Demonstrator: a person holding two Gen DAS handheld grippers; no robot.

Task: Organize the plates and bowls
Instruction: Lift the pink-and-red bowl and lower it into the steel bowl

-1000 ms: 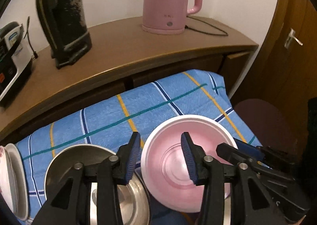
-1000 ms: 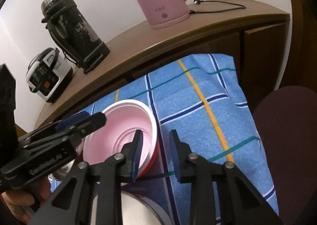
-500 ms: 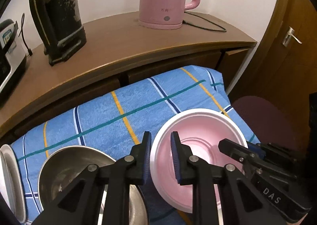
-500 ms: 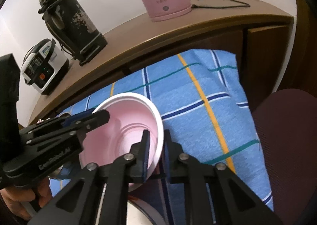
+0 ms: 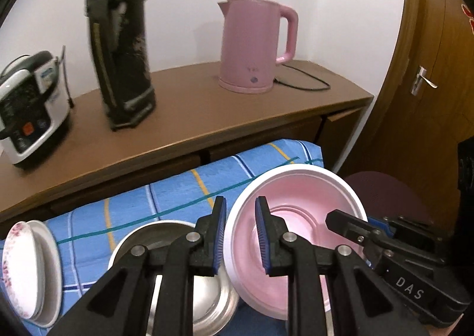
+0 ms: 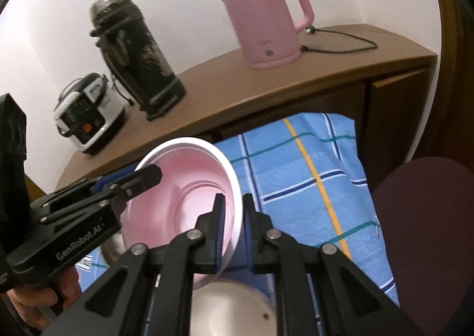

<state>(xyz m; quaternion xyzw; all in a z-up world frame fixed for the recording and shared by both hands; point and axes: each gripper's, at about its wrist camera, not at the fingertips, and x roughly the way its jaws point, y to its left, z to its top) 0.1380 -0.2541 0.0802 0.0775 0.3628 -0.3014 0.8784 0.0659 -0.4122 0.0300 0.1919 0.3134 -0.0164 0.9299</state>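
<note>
1. The round pink bowl with a white rim (image 5: 299,211) is clamped from two sides: the left gripper (image 5: 240,235) has its blue pads pinched on the bowl's left rim, and the right gripper (image 6: 234,225) is pinched on the opposite rim.
2. The bowl is tilted and sits above the blue checked cloth (image 6: 308,170), which covers the table.
3. Only the left wrist view shows the stack of white plates with a pink floral edge (image 5: 28,268) at the cloth's left end, and the shiny steel bowl (image 5: 166,235) just beside the pink one.
4. The right wrist view shows another metal dish (image 6: 234,306) under the gripper; it is too blurred to say what kind.
5. Both views show the pink electric kettle (image 5: 254,46) on the brown wooden counter (image 5: 189,111).
6. A dark maroon chair seat (image 6: 429,217) stands beside the cloth.
</note>
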